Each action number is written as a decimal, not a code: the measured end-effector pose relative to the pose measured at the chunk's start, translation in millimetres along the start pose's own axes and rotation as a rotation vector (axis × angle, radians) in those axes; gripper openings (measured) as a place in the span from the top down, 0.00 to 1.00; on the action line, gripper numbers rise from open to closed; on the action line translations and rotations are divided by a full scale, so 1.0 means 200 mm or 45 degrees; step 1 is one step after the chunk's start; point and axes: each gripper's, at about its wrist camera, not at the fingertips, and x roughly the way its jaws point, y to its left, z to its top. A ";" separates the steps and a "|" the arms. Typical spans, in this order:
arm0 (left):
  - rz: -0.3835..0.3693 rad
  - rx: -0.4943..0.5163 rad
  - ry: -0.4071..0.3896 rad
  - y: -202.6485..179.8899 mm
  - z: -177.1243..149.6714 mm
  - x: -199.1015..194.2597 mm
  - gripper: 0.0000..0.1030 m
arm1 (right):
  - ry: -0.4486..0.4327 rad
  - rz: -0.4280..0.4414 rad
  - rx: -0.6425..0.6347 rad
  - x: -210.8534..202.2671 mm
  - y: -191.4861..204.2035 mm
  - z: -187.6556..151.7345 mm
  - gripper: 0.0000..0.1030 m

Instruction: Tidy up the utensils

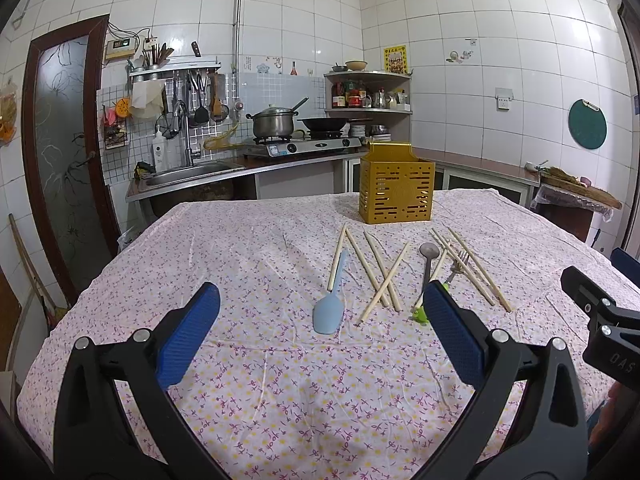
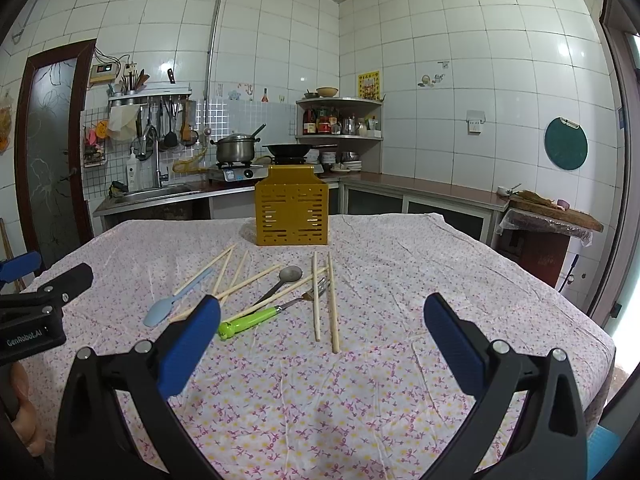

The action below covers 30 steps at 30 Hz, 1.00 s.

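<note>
We have both grippers hovering low over the near side of the table, and both are spread wide with nothing between the blue ribbed pads: the left gripper (image 1: pixel 322 322) faces the blue spoon, the right gripper (image 2: pixel 322 322) faces a pair of chopsticks. That wide spread looks like readiness for a first pick; nothing appears sorted yet.

The utensils lie loose on the flowered tablecloth (image 2: pixel 360 400), which is thin, creased fabric, so slim items may sit flat and be awkward to pinch. The yellow holder (image 2: pixel 291 211) stands upright behind them, a boxy bin with slotted walls and an open top, likely where everything goes.

Left in the spread is the blue spoon (image 1: pixel 329 314), matte and soft-looking, its handle lying across a chopstick. The chopsticks (image 2: pixel 331 300) are pale, slender sticks: 2 lie almost parallel on the right, the others cross in a heap. The metal spoon (image 2: pixel 289 274) is shiny and smooth, and the fork (image 2: pixel 276 310) has steel tines and a chunky green handle, with a chopstick lying close alongside it.
</note>
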 end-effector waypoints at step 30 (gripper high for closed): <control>0.002 0.009 0.000 -0.01 0.01 -0.01 0.05 | -0.007 -0.010 -0.011 0.00 0.00 -0.01 0.04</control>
